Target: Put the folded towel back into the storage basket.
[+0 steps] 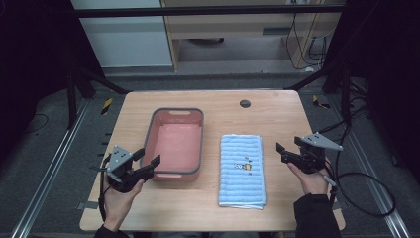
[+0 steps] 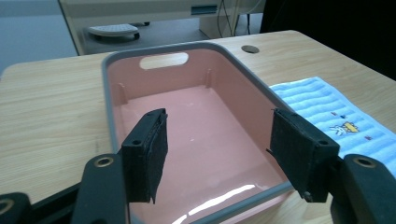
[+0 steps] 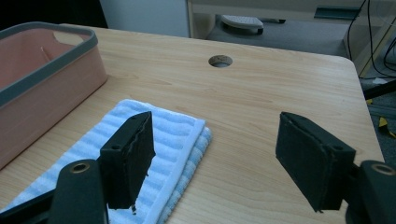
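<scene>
A pink tub with a grey rim point(image 1: 197, 141) stands left of the table's middle, with nothing in it. A folded blue striped towel point(image 1: 242, 170) with a small cartoon print lies to its right. My left gripper point(image 1: 147, 157) hovers at the tub's near left corner, open, its jaws straddling the near rim point(image 2: 243, 199) with nothing between them. My right gripper point(image 1: 284, 150) is held just right of the towel, open and holding nothing; its left jaw hangs above the towel's edge point(image 3: 180, 154).
A round cable hole point(image 1: 244, 103) sits in the tabletop point(image 1: 277, 119) at the far side. Cables trail from the right gripper over the table's right edge. Dark frame legs and floor cables surround the table.
</scene>
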